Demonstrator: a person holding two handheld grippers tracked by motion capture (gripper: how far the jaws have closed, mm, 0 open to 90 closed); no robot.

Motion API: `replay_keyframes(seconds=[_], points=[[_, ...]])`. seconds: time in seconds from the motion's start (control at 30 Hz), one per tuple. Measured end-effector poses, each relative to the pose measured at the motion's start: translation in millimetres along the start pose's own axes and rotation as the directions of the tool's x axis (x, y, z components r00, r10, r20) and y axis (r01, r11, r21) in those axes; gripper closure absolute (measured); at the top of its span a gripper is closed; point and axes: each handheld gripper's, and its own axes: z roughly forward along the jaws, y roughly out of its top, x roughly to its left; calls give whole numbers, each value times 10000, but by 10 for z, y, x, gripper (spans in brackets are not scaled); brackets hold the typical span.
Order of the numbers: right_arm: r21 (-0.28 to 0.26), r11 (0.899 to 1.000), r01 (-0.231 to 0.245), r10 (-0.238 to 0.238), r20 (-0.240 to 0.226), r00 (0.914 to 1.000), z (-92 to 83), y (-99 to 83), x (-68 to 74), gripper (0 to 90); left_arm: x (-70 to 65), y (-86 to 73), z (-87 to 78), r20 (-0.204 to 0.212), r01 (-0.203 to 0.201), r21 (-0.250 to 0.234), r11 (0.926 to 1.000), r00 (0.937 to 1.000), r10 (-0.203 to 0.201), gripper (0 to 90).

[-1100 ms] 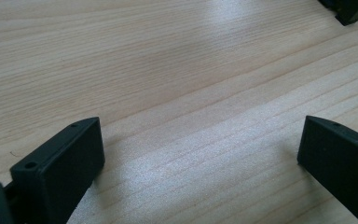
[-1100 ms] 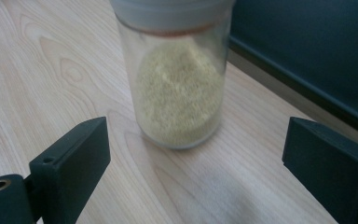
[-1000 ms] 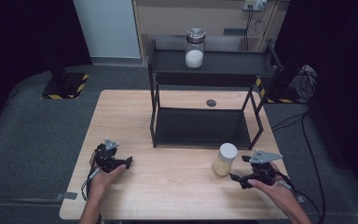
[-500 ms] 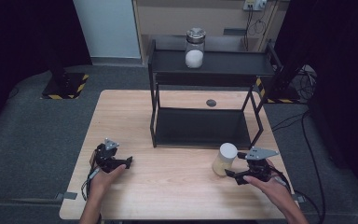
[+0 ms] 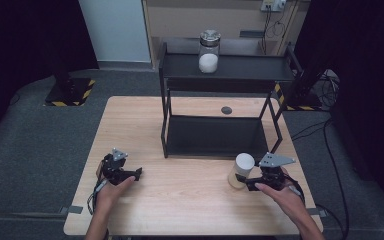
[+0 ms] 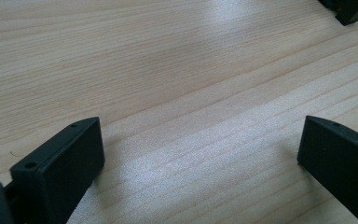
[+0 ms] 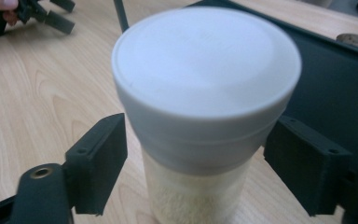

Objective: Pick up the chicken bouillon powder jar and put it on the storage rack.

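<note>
Standing upright near the tabletop's [image 5: 190, 200] front right, the white-lidded jar [image 7: 200, 116] is flanked by the right tool [image 7: 196, 172], its jaws just closing but not yet pressing, for lifting. The left tool [image 6: 200, 154] is rested spread apart.

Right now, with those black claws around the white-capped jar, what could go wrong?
The right gripper has just been closing around the white-lidded jar, which stands between its jaws, but whether the pads already press on it is unclear. A lift now might let it slip or tip. The pads sit high, near the lid's lower edge, so they may catch the lid rather than the body. The black shelf stands close behind; a swing could knock the jar against its frame.
</note>
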Motion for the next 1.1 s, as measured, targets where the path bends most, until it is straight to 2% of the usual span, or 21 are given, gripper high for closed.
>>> replay_keyframes(seconds=[0.17, 0.33, 0.63, 0.9, 1.1], points=[[-243, 9996, -141, 142, 16, 9999, 19, -15, -3, 269, 0, 0, 2, 8, -4, -7, 10000, 10000, 4, 0], [-490, 9987, -103, 105, 39, 9999, 42, -29, 16, 342, 0, 1, 3, 12, -9, -7, 10000, 10000, 9, 0], [-570, 9984, 11, -6, 84, 10000, 39, -40, 35, 353, 2, 2, 6, 36, -15, -15, 10000, 10000, 15, 0], [-614, 9979, 210, -218, -134, 9997, -42, -14, 2, 354, 1, 3, 8, 40, -24, -22, 10000, 10000, 24, 0], [-462, 9984, 325, -349, -526, 9980, -126, 90, -127, 354, 1, 2, 8, 41, -21, -24, 10000, 10000, 21, 0]])
